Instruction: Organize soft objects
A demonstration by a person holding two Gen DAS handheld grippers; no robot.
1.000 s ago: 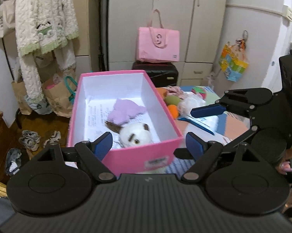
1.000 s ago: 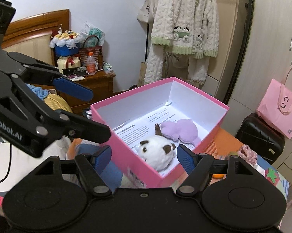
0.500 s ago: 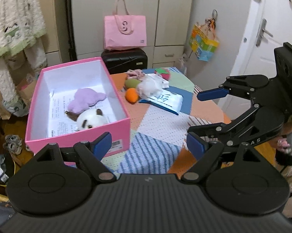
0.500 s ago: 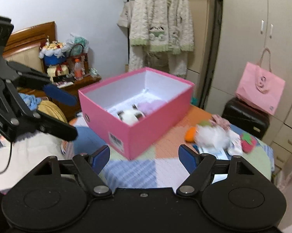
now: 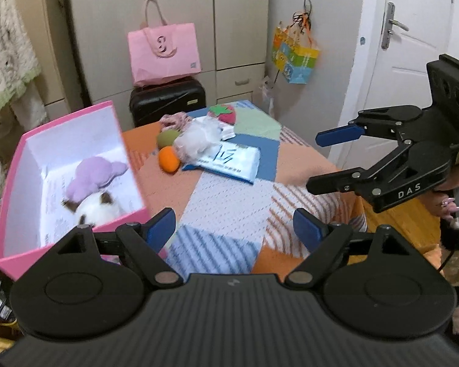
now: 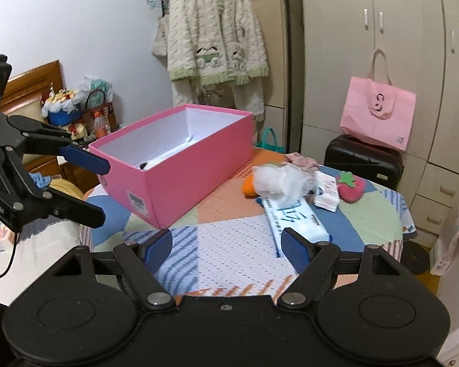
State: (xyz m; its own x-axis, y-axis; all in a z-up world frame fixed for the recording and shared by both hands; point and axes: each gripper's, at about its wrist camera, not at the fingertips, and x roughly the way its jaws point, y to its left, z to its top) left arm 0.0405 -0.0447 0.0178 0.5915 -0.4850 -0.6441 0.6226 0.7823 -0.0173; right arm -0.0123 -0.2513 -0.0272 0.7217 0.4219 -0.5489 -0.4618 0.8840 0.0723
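Note:
A pink box (image 5: 12,202) (image 6: 180,180) stands on the left of the patchwork table (image 5: 229,202) (image 6: 235,238). It holds a purple plush (image 5: 92,174) and a white-and-brown plush (image 5: 98,208). Beyond it lie an orange plush (image 5: 168,159) (image 6: 248,186), a green plush (image 5: 167,138), a white fluffy bundle (image 5: 197,139) (image 6: 280,182), a strawberry plush (image 5: 222,113) (image 6: 351,188), a pink floral cloth (image 5: 174,120) and a tissue pack (image 5: 229,159) (image 6: 293,217). My left gripper (image 5: 235,229) (image 6: 86,186) is open and empty beside the box. My right gripper (image 6: 227,246) (image 5: 324,159) is open and empty above the table's near part.
A pink tote bag (image 5: 163,53) (image 6: 377,116) sits on a black suitcase (image 5: 168,99) (image 6: 364,160) by the wardrobe behind the table. A small white carton (image 6: 327,194) lies near the strawberry. A door (image 5: 413,46) is at the right. A bed and nightstand (image 6: 55,140) are at the left.
Both grippers have pulled back from over the box and swung right. The view now takes in the loose toys on the table. Both stay open and empty.

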